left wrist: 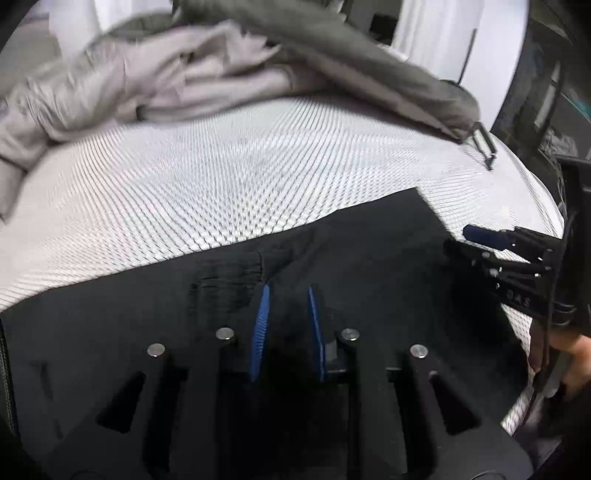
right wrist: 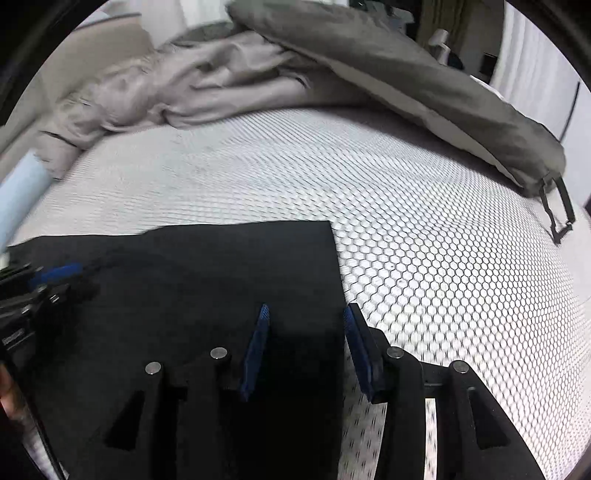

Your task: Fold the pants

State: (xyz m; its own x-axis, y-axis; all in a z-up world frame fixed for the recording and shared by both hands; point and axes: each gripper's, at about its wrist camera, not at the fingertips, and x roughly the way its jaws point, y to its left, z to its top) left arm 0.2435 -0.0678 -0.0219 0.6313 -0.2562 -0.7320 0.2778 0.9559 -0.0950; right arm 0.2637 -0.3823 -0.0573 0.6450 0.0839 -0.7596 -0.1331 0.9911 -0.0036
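Where grippers straddle: pants (right wrist: 207,295) lying crosswise.

A bedroom in a home. The bed (right wrist: 424,240) carries a white cover with a honeycomb mesh pattern. Beyond the right tongs (right wrist: 306,314) a crumpled beige blanket (right wrist: 177,92) lies piled at the far side, beside a long grey-green pillow (right wrist: 424,85) with a black strap loop at its corner. White curtains (left wrist: 443,33) hang behind the bed, past the left tongs (left wrist: 286,291).
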